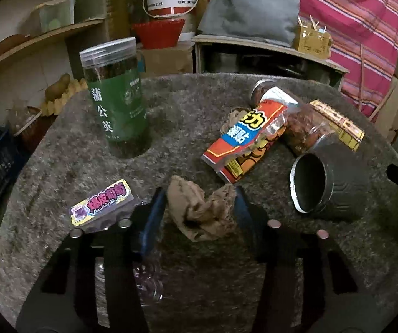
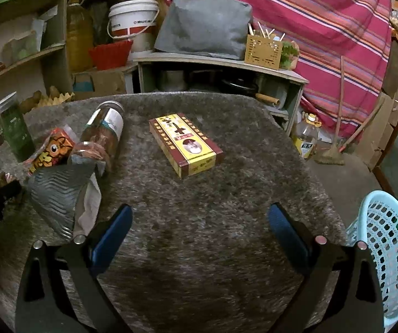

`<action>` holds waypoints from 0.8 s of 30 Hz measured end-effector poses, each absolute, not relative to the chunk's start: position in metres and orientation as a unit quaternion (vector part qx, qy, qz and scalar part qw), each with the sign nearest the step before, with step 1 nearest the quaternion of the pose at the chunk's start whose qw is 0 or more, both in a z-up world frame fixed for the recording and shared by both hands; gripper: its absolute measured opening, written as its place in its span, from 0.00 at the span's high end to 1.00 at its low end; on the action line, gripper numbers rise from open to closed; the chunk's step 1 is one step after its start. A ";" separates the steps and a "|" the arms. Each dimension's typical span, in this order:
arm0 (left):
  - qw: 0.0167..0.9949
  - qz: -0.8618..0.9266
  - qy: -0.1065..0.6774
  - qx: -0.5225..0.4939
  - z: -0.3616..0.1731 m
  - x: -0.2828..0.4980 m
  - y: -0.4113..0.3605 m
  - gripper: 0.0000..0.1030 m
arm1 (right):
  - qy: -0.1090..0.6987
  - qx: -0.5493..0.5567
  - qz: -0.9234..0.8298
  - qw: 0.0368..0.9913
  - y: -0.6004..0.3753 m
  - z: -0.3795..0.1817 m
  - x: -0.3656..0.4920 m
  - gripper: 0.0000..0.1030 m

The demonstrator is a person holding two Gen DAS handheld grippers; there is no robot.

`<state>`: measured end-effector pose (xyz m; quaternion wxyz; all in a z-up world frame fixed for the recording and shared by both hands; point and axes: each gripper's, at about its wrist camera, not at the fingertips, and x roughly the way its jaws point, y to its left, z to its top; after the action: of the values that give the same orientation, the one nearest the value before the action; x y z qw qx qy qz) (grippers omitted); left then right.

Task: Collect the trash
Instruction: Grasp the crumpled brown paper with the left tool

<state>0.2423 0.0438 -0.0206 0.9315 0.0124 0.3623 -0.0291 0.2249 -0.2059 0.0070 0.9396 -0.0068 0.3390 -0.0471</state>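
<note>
Left hand-held gripper point(image 1: 200, 211) clenched on crumpled brown paper wad point(image 1: 201, 212), low on grey worktop point(image 1: 74, 149), candy pack point(image 1: 101, 202) beside. Step: pickup. Right hand-held gripper point(image 2: 200, 229) released, empty; yellow box point(image 2: 186, 145) ahead. Next: lift wad, carry to blue basket point(image 2: 387, 249) at right edge.

Crumpled brown paper point(image 1: 203, 211) between fingers point(image 1: 154, 216)

A cluttered home storeroom, perhaps a pantry: wooden shelves point(image 2: 18, 61) with pots, an oil jug point(image 2: 79, 34), a white bucket point(image 2: 132, 19), cardboard boxes, a broom point(image 2: 334, 149), a striped cloth point(image 2: 323, 27) behind, and a carpet-covered table point(image 2: 199, 222).
</note>
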 end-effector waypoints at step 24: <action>0.950 0.019 0.312 -0.003 0.003 0.204 0.119 0.58 | 0.327 -0.057 0.024 0.943 -0.095 0.007 0.222 0.04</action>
<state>0.2045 0.1192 0.0027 0.9500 -0.0032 0.3117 0.0187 0.2220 -0.0947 0.0065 0.9430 -0.0568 0.3271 0.0240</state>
